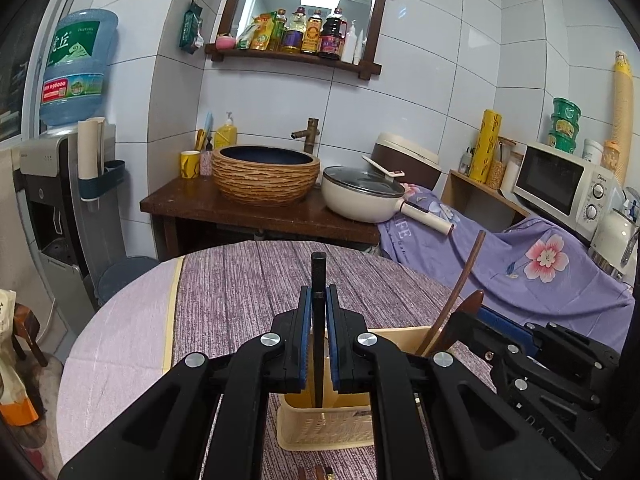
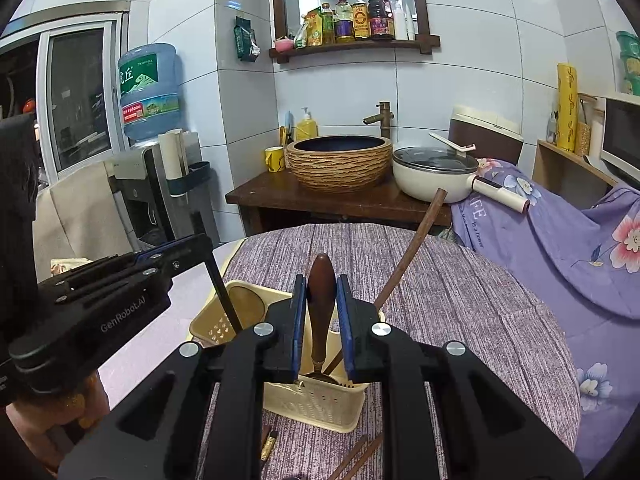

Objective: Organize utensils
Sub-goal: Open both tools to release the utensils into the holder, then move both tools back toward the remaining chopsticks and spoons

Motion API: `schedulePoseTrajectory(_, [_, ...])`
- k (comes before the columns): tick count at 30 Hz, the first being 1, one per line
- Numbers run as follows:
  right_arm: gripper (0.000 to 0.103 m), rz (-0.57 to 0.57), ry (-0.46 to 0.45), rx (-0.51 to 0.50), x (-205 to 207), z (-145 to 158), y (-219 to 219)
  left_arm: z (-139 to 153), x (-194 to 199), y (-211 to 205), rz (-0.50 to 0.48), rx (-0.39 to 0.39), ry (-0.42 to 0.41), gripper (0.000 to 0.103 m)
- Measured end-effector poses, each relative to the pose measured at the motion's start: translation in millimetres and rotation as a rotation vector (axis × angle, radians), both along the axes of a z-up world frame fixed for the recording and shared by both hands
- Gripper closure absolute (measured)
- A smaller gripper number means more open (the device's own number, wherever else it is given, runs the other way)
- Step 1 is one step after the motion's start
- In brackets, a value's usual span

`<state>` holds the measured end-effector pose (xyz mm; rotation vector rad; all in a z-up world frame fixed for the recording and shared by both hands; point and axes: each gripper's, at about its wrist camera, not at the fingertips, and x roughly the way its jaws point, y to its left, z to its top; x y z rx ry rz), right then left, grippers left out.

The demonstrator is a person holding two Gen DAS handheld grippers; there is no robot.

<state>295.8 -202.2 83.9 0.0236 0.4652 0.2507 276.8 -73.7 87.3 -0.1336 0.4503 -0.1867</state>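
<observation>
Black utensil (image 1: 319, 320) lower end hidden inside basket (image 1: 320, 428); type unclear.

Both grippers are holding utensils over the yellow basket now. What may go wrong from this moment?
1. The left gripper and right gripper are close together over one small basket; they may collide.
2. The long wooden utensil already leans out of the basket; the brown-handled utensil may knock it.
3. The light basket might tip if the black utensil pushes its wall.
</observation>
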Motion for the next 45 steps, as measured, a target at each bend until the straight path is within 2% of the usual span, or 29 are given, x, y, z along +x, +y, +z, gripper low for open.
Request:
schedulePoseTrajectory(6, [0.087, -0.012, -0.004, -0.021, 2.2, -2.2, 0.2, 1.3, 0.3, 1.4, -0.005, -0.007, 0.014, 0.095])
schedulePoseTrajectory(8, [0.087, -0.021, -0.017, -0.016, 1.1, -1.8, -2.1, 0.8, -0.7, 2.7, -0.001, -0.008, 0.013, 0.087])
schedulePoseTrajectory(10, [0.083, -0.034, -0.035, 0.001, -1.0, 0.4, -7.2, 0.5, -3.2, 4.5, 0.001, -0.015, 0.008, 0.065])
schedulePoseTrajectory(12, [0.077, -0.045, -0.042, 0.009, -2.2, 2.2, -11.7, 1.1, -7.7, 7.6, 0.005, -0.030, -0.005, 0.056])
schedulePoseTrajectory(15, [0.068, -0.058, -0.056, 0.024, -8.5, 5.3, -18.7, 3.7, -14.8, 10.1, 0.004, -0.037, -0.020, 0.053])
schedulePoseTrajectory(17, [0.061, -0.068, -0.074, 0.030, -17.8, 7.2, -23.9, 4.8, -22.7, 13.5, 0.004, -0.050, -0.032, 0.046])
schedulePoseTrajectory(19, [0.056, -0.072, -0.093, 0.032, -30.5, 7.3, -29.0, 4.2, -34.3, 17.7, 0.014, -0.046, -0.047, 0.032])
schedulePoseTrajectory(22, [0.049, -0.080, -0.089, 0.028, -50.3, 0.3, -36.2, -3.0, -53.0, 25.1, 0.047, -0.024, -0.049, 0.021])
schedulePoseTrajectory(25, [0.048, -0.083, -0.049, 0.035, -67.7, -16.8, -42.3, -18.3, -66.7, 33.1, 0.054, -0.029, -0.009, 0.016])
schedulePoseTrajectory(28, [0.048, -0.077, 0.024, 0.036, -77.3, -40.3, -44.2, -38.2, -75.8, 35.4, 0.048, -0.011, 0.049, 0.014])
schedulePoseTrajectory(32, [0.048, -0.083, 0.121, 0.017, -85.4, -76.5, -42.0, -73.3, -83.9, 33.2, 0.049, 0.052, 0.135, 0.014])
schedulePoseTrajectory(35, [0.048, -0.087, 0.188, 0.014, -86.4, -101.9, -39.3, -99.4, -84.2, 31.9, 0.029, 0.051, 0.207, 0.015])
schedulePoseTrajectory(41, [0.048, -0.118, 0.298, 0.020, -78.9, -137.5, -41.4, -132.9, -77.7, 23.0, -0.005, 0.087, 0.305, 0.030])
schedulePoseTrajectory(45, [0.054, -0.127, 0.353, 0.031, -69.2, -149.6, -40.8, -147.0, -70.9, 19.3, -0.020, 0.097, 0.354, 0.040])
